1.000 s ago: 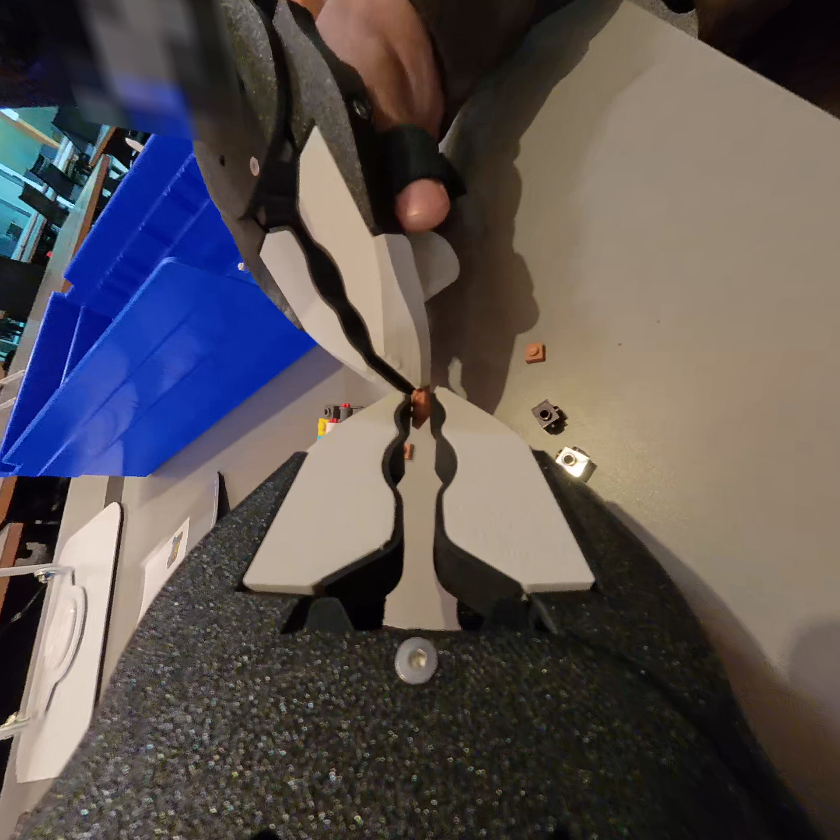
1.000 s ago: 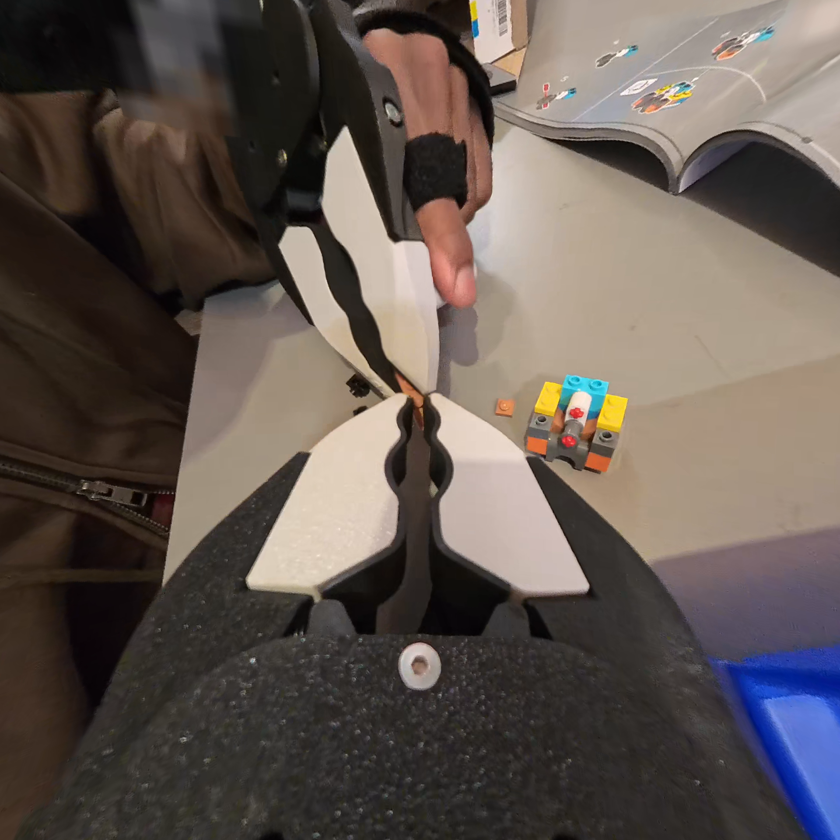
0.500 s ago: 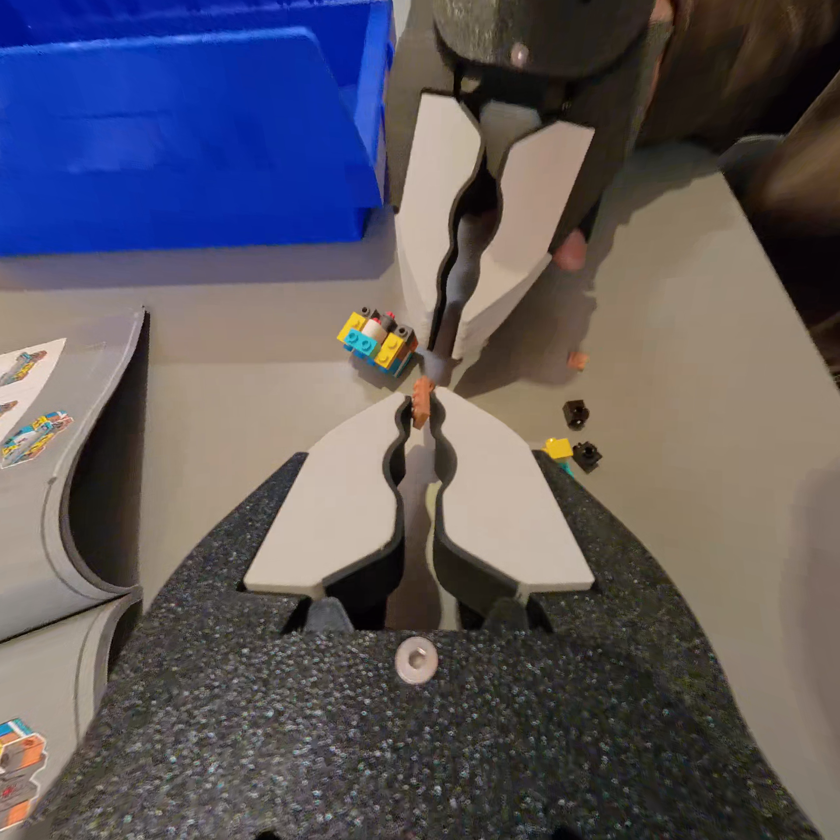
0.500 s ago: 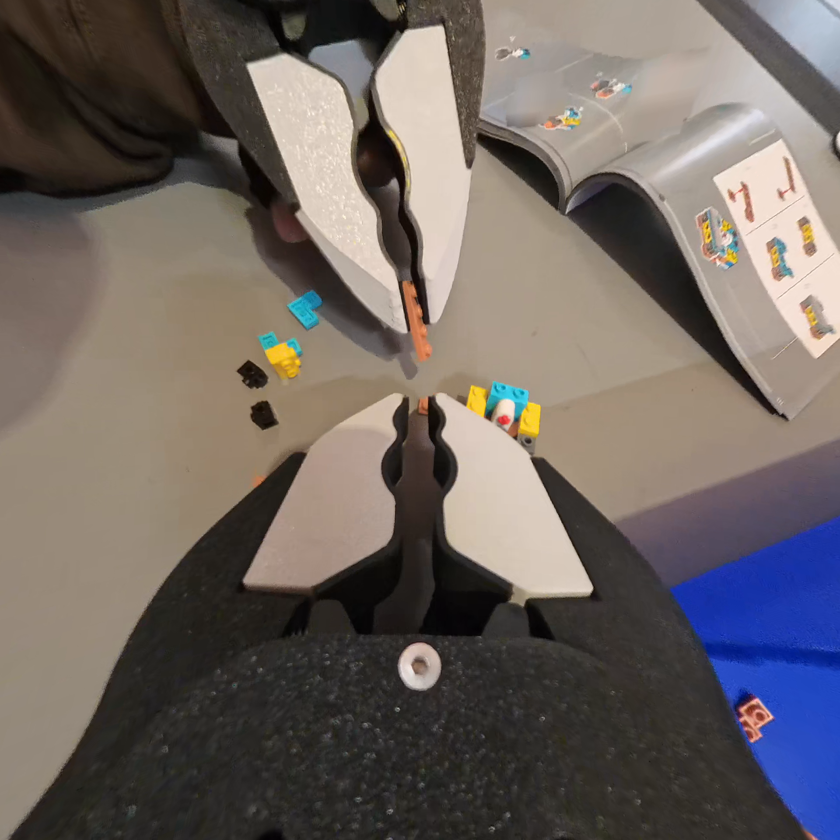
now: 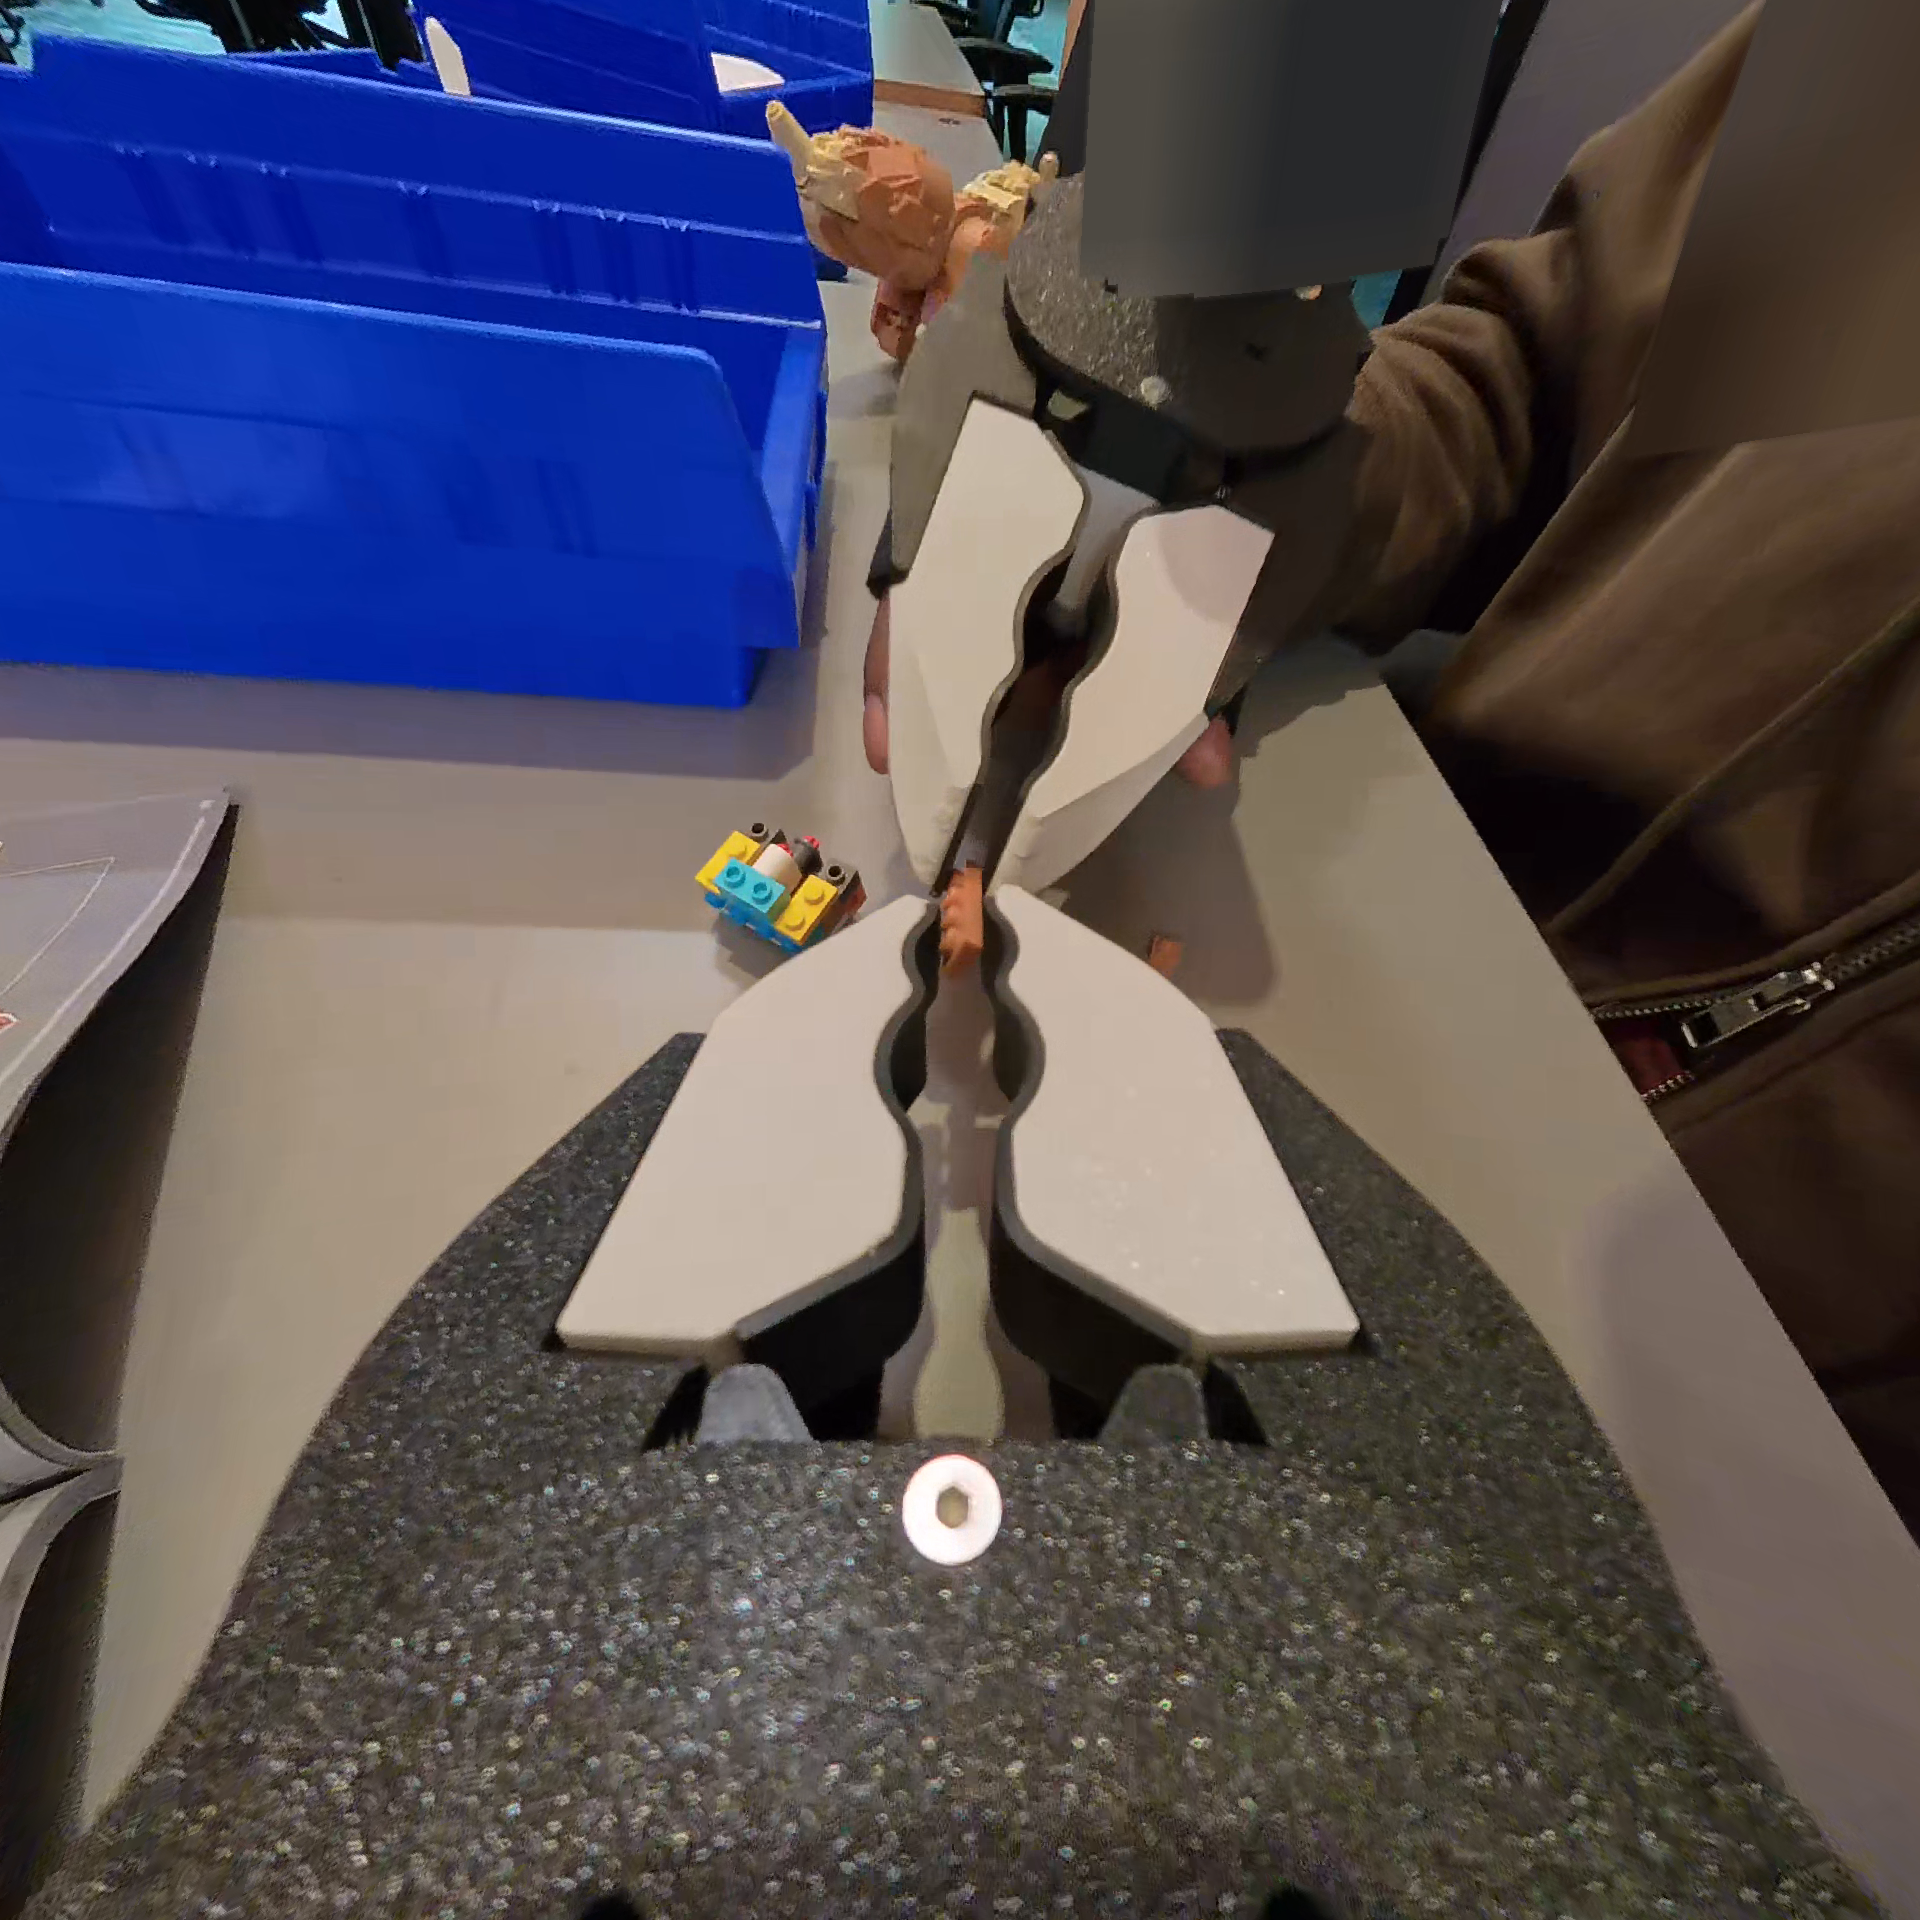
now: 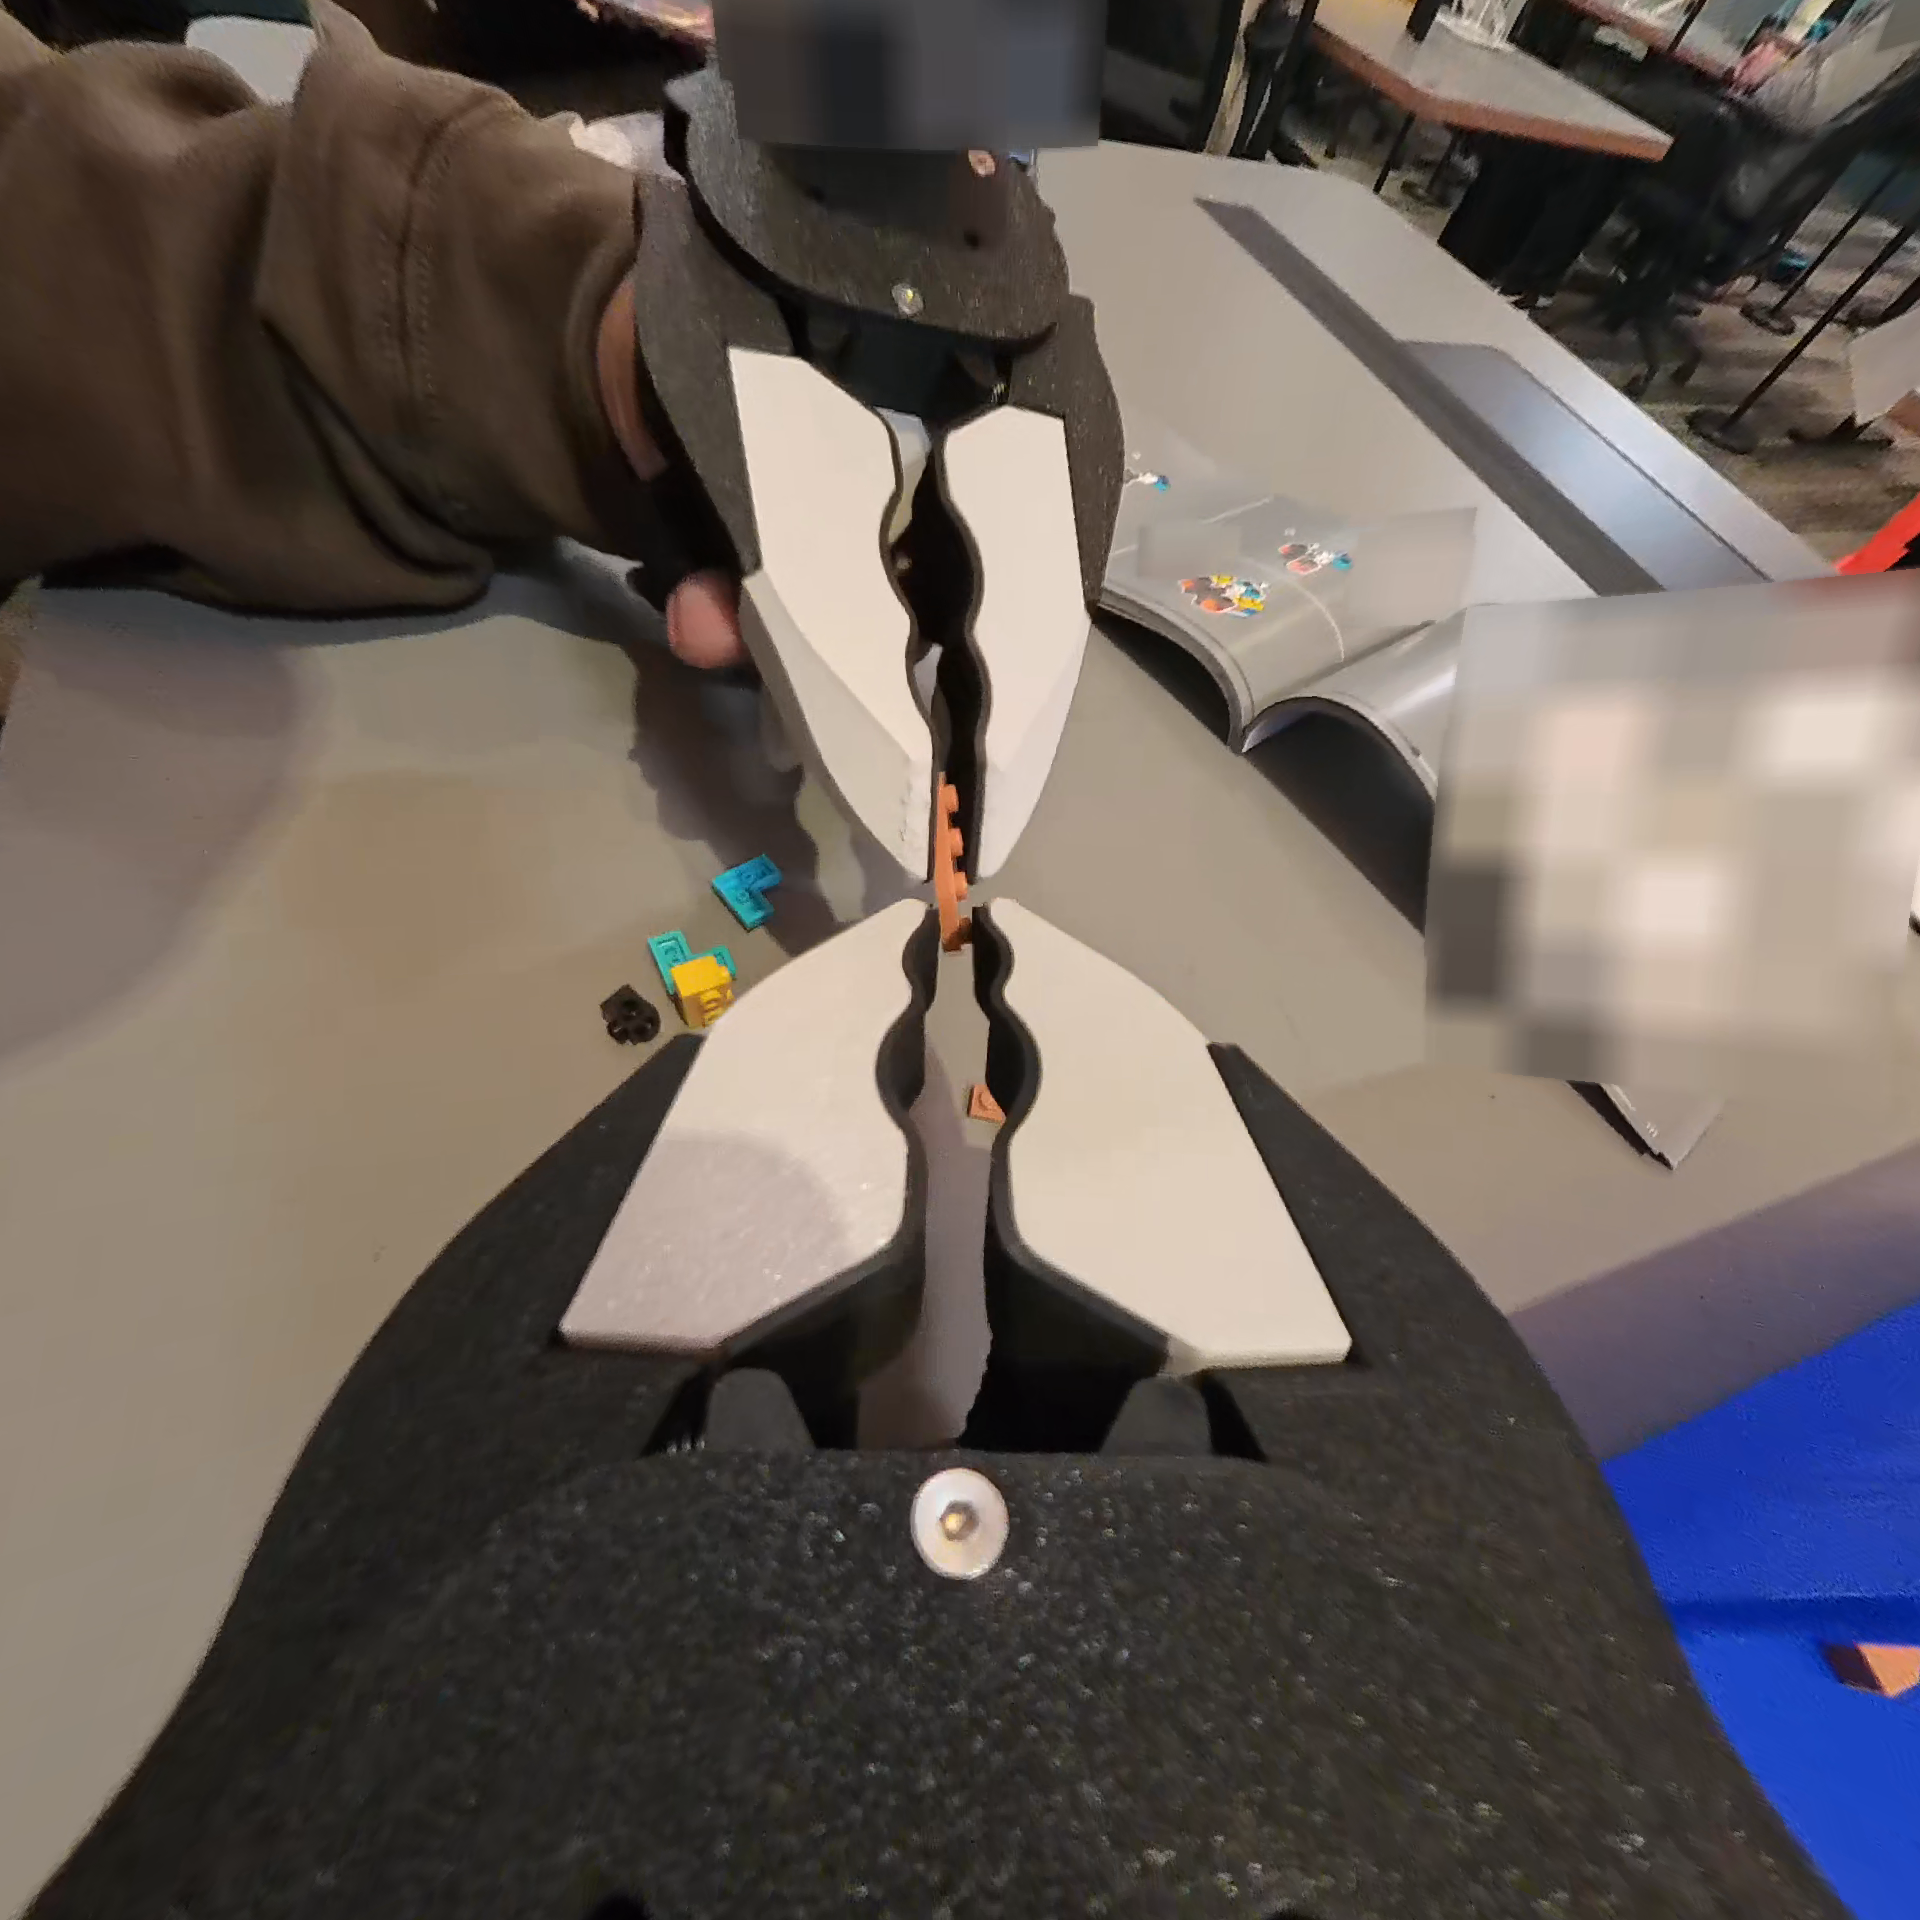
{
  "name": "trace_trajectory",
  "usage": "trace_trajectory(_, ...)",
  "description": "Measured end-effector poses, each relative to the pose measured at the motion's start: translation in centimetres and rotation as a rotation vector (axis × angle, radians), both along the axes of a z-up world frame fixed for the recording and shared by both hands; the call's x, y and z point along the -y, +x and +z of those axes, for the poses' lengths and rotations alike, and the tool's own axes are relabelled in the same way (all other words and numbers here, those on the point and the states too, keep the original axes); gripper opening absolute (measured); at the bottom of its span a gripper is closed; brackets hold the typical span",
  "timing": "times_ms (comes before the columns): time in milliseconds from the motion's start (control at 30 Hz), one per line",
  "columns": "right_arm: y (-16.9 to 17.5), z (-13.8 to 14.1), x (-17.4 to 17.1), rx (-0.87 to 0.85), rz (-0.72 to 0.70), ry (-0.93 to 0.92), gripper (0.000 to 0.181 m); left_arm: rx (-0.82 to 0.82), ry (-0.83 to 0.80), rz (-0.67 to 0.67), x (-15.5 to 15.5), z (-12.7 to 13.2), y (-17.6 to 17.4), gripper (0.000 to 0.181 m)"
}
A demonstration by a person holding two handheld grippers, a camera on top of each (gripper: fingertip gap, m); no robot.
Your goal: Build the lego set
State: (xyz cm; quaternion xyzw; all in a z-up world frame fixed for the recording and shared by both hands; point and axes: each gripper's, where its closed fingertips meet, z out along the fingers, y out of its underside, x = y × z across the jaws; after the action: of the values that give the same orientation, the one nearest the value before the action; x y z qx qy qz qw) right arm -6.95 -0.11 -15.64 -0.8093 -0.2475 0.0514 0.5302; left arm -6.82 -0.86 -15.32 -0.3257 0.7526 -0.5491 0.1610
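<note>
A grey bench [image 5: 416,1039] carries everything. Along its far edge in the left wrist view stand at least two blue bins [image 5: 395,468], one behind another, and an open instruction booklet [image 6: 1299,644] lies off to one side. A brown and tan brick figure [image 5: 894,218] stands past the bins.

Two grippers meet tip to tip above the bench. The left gripper [image 5: 961,914] has its jaws drawn narrow, pinching one thin orange plate [image 6: 948,852] that stands on edge with its studs to one side. The right gripper [image 6: 951,920] also has its jaws nearly shut, closed on a small orange piece [image 6: 956,930] that touches the lower end of that plate; whether the two are already joined cannot be told.

One small assembled model [image 5: 779,883] of yellow, teal, dark grey and orange bricks sits on the bench just beside the left gripper's tips. In the right wrist view four loose bits lie near each other: one teal L-shaped plate [image 6: 750,888], one yellow brick on a teal plate [image 6: 694,977], one black piece [image 6: 629,1013], and one tiny orange piece [image 6: 982,1103] seen between the right gripper's fingers.
</note>
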Motion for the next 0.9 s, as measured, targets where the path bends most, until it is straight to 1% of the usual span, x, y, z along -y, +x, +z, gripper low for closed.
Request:
trace_trajectory(67,-0.1,-0.4,0.1,-0.004,0.007,-0.023,0.005,0.013,0.033,0.004,0.0,-0.3,0.1,0.008)
trace_trajectory(300,-0.4,-1.2,0.5,-0.05,0.046,-0.107,0.005,0.117,0.245,-0.024,0.4,-1.1,-0.2,0.013)
trace_trajectory(433,-0.5,-1.5,0.6,-0.054,0.052,-0.125,0.005,0.13,0.317,-0.032,0.4,-1.7,-0.2,0.006)
trace_trajectory(633,0.2,-1.2,0.5,-0.083,0.026,-0.11,0.006,0.106,0.292,0.002,-0.3,-1.3,0.0,0.005)
trace_trajectory(767,0.1,-1.1,0.6,-0.129,0.035,-0.119,0.007,0.104,0.228,0.006,-0.3,-0.7,0.0,0.005)
trace_trajectory(900,0.0,-1.0,0.6,-0.115,0.034,-0.113,0.002,0.088,0.209,-0.006,0.0,-0.8,-0.1,0.005)
